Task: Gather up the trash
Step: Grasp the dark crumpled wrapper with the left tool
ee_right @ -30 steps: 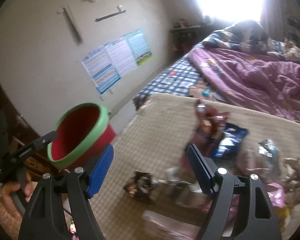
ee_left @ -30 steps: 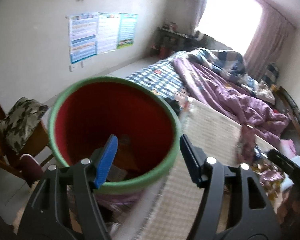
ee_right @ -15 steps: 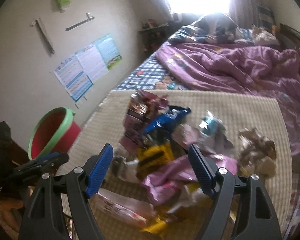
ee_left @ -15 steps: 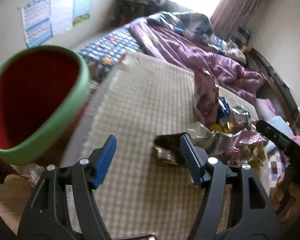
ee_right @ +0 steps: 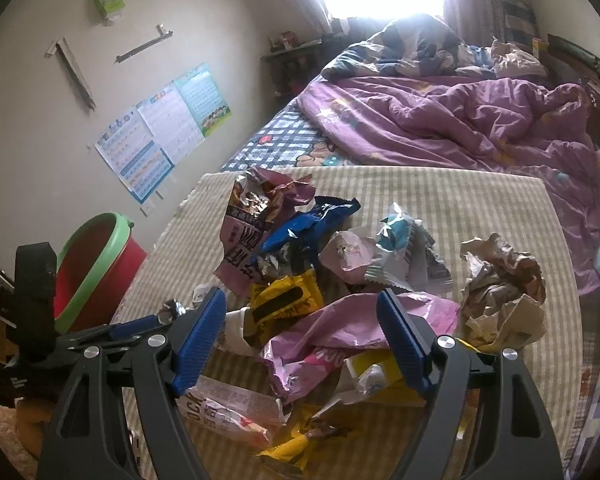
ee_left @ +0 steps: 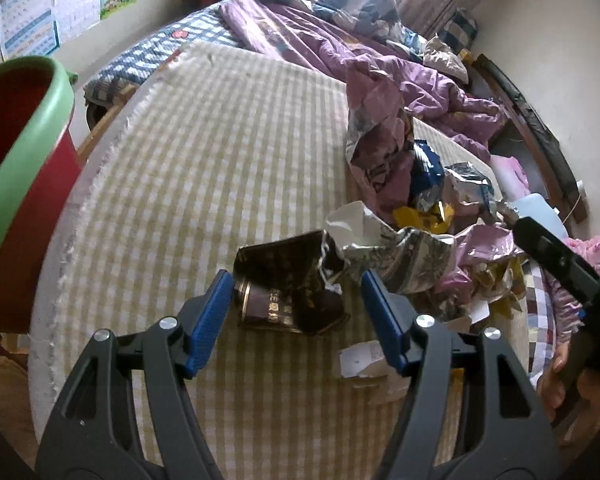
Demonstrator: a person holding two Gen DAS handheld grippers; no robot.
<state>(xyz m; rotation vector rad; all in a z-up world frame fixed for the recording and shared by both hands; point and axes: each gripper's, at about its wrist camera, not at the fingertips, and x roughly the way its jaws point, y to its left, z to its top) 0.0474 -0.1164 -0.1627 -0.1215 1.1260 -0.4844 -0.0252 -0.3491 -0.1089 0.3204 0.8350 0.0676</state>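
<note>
A pile of crumpled snack wrappers [ee_right: 340,280] lies on a checked beige mat [ee_left: 204,152]. My left gripper [ee_left: 298,312] is open and empty, its jaws either side of a dark brown wrapper [ee_left: 292,280] at the pile's near edge. My right gripper [ee_right: 300,336] is open and empty, above a pink wrapper [ee_right: 352,328] and a yellow one [ee_right: 288,300]. A red bin with a green rim [ee_left: 24,152] stands off the mat's left edge; it also shows in the right wrist view [ee_right: 96,268].
A bed with a purple duvet [ee_right: 460,120] lies behind the mat. A crumpled brown paper [ee_right: 500,292] sits at the pile's right. Posters [ee_right: 164,128] hang on the left wall. A small white scrap [ee_left: 360,360] lies near the left gripper.
Both grippers have swung from the bin toward the wrapper pile and come lower. The left gripper now straddles the dark brown wrapper. Both stay open.
</note>
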